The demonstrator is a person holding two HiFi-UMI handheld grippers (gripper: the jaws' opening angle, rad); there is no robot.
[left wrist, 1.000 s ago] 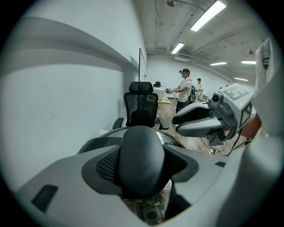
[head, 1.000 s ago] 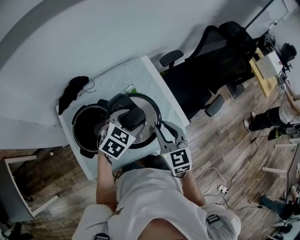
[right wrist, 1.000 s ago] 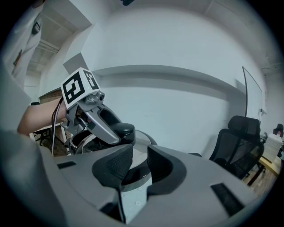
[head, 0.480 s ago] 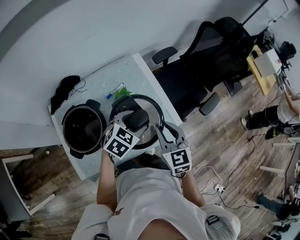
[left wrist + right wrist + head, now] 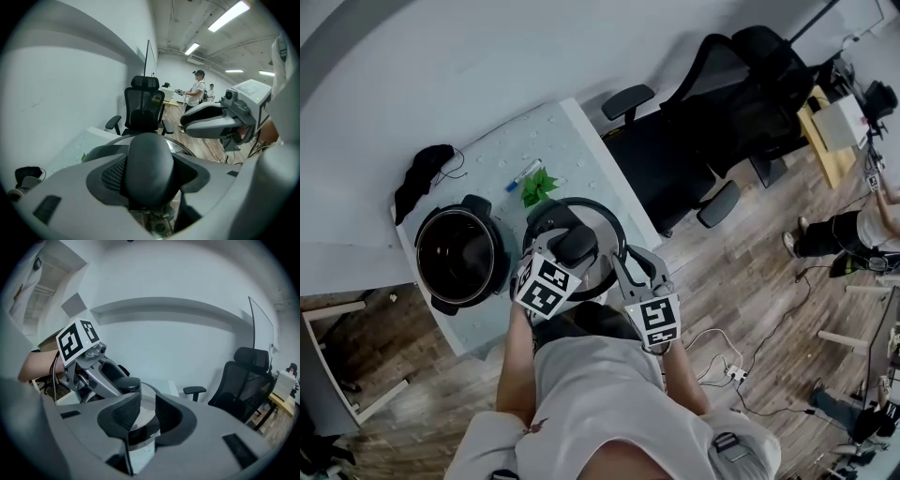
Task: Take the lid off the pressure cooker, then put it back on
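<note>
lid (image 5: 598, 223) carried right, now clear of cooker (image 5: 457, 258)

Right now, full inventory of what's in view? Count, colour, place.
table: one, white, against the wall
cooker pot: one, black, open, table's left end
lid: one, steel, black rim, held off the pot
marker: one, blue, table, behind the lid
leafy sprig: one, green, beside the marker
cloth bundle: one, black, table's far-left corner
office chair: one, black, right of the table
bystander: one, dark trousers, far right
left gripper: one, grey, clamped on the lid's knob
right gripper: one, grey, clamped on the lid's rim
</note>
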